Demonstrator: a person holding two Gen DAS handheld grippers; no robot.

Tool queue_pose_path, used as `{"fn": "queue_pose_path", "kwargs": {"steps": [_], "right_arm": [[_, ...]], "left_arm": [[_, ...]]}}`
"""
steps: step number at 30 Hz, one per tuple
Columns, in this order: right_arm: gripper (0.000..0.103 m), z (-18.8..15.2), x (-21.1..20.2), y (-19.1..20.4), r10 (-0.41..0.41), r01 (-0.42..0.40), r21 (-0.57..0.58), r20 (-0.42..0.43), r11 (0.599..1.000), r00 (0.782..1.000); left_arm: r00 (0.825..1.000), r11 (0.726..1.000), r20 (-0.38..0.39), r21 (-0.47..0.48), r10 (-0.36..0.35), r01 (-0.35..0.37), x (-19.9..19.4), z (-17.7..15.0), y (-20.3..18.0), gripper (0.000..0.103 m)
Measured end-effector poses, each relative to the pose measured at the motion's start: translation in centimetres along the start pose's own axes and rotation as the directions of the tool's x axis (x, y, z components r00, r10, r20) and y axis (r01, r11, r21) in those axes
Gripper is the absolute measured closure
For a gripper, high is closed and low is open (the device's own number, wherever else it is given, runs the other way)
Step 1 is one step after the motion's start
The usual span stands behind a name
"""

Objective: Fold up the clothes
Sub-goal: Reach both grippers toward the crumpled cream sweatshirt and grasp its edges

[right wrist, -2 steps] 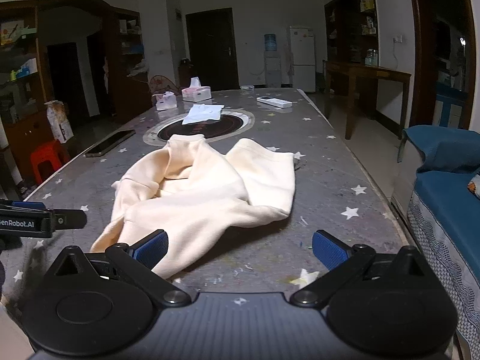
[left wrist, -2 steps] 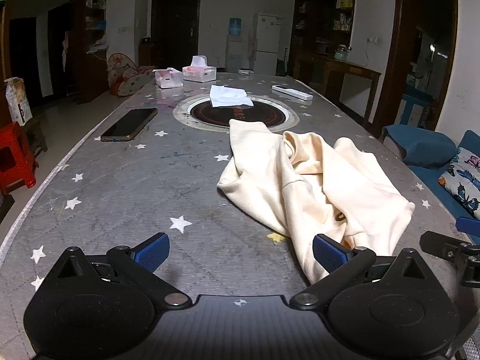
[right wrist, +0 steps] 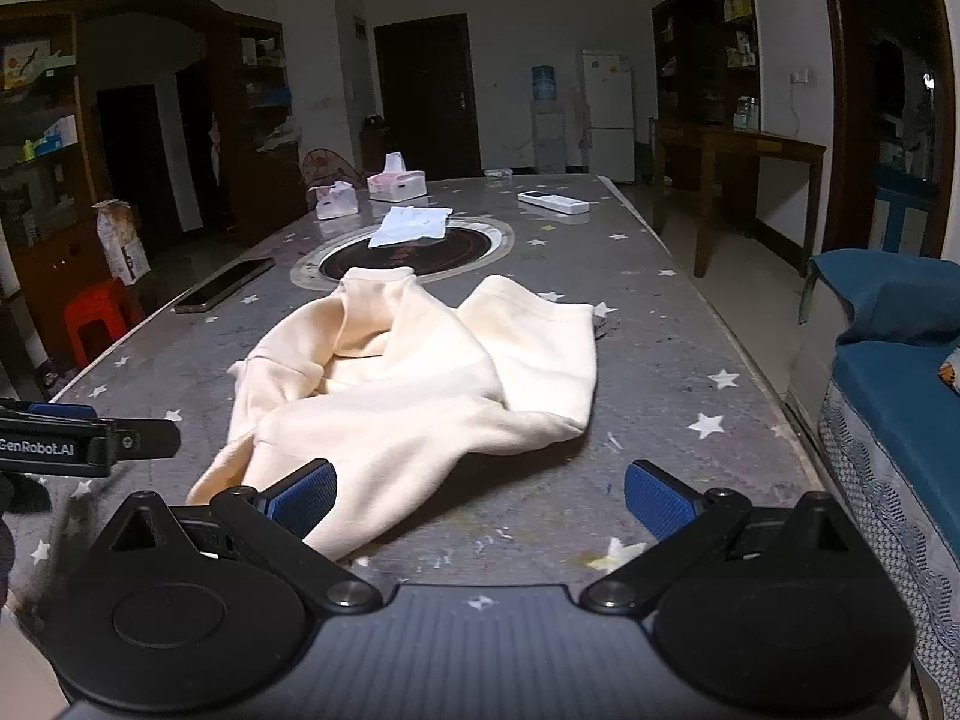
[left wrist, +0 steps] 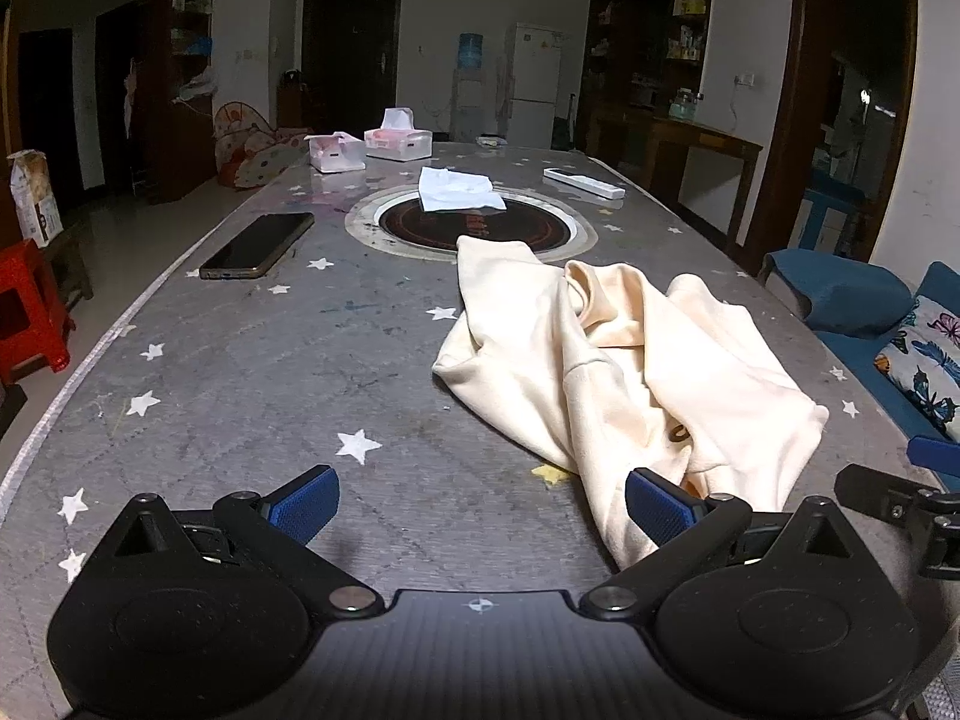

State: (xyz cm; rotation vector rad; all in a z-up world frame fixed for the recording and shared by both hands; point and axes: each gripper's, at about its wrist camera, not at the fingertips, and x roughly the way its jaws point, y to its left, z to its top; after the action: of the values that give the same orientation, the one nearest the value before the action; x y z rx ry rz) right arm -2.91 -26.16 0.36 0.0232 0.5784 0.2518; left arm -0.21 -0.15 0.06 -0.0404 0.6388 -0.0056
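My left gripper [left wrist: 480,507] hangs low over the table [left wrist: 240,390] with its jaws spread wide and nothing between them. My right gripper [right wrist: 480,501] is the same: spread, empty, just above the table surface.

The cream garment [left wrist: 612,372] lies crumpled in a heap ahead of both grippers. From my left gripper it sits forward and to the right, with its nearest tail of cloth running down to just beside my right-hand blue pad [left wrist: 660,507]. From my right gripper the garment [right wrist: 408,384] sits forward and to the left, and its near tail passes just beside or behind my left-hand blue pad [right wrist: 303,495]; I cannot tell whether cloth and pad touch.

So the heap lies between my two grippers, its long axis running away from me toward the round inset in the table [right wrist: 408,252], slightly slanted. The near hem is close to both grippers, perhaps a little closer to the right one. I judge the next move calls for each gripper to shift inward toward the other and pinch that near edge, so I can spread the garment flat before any fold.
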Motion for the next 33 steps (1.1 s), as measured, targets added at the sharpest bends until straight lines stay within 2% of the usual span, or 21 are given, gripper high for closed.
{"fn": "queue_pose_path", "kwargs": {"steps": [6,12,22,33], "right_arm": [[0.0,0.1,0.9,0.9,0.013,-0.014,-0.015,-0.024,1.0,1.0],[0.0,0.9,1.9,0.9,0.058,-0.058,-0.016,-0.033,0.998,0.998],[0.004,3.2,3.9,1.8,0.078,-0.079,-0.049,-0.03,0.996,0.997],[0.012,4.1,5.8,1.1,0.072,-0.075,-0.049,-0.055,0.996,0.996]], "left_arm": [[0.999,1.0,-0.04,-0.023,0.003,-0.004,0.7,0.4,-0.1,0.0],[1.0,0.999,-0.018,-0.041,-0.015,0.014,0.8,0.9,0.7,0.0],[1.0,1.0,-0.019,0.011,-0.021,0.021,2.5,2.7,-0.1,0.0],[0.999,0.997,-0.027,0.057,-0.042,0.043,4.4,4.5,-1.0,0.001]]}}
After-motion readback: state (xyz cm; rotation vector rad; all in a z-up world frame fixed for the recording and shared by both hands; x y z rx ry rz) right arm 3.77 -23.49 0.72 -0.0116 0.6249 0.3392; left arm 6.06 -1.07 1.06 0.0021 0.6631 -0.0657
